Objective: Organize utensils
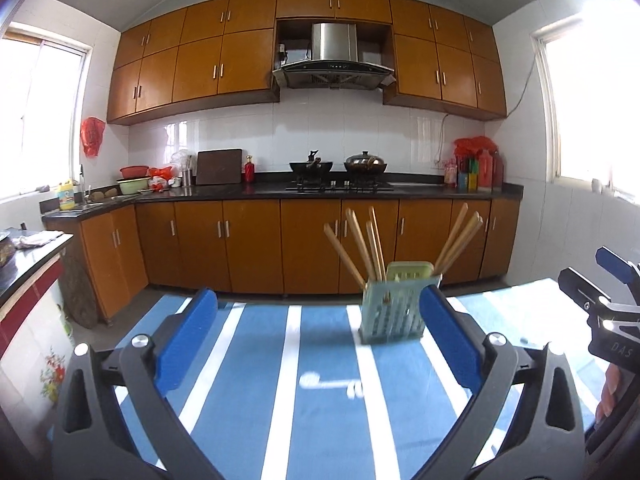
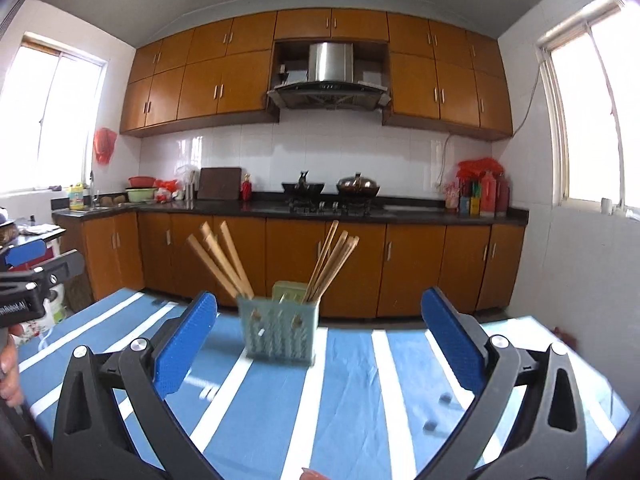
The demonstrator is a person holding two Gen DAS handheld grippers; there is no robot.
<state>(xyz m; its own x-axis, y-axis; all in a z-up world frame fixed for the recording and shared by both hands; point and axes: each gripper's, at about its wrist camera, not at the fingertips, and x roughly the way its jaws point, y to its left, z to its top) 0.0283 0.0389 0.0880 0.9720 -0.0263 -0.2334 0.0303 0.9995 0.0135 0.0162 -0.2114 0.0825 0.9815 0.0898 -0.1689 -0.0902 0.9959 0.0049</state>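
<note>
A pale green slotted utensil holder (image 1: 394,307) (image 2: 280,330) stands upright on the blue-and-white striped table. Several wooden chopsticks (image 1: 362,242) (image 2: 224,262) stand in it in two fanned bunches, left and right. My left gripper (image 1: 318,320) is open and empty, above the table, with the holder just behind its right finger (image 1: 448,332). My right gripper (image 2: 320,328) is open and empty, and the holder stands beyond it between the fingertips. Each gripper shows at the edge of the other's view, the right (image 1: 612,304) and the left (image 2: 32,280).
The striped table (image 1: 256,420) (image 2: 352,412) ends just past the holder. Beyond is a kitchen with brown cabinets, a black counter (image 1: 360,191), a stove with two woks (image 2: 332,192), bottles at the right (image 2: 486,196) and bowls at the left. A fridge or cupboard (image 1: 28,340) stands left.
</note>
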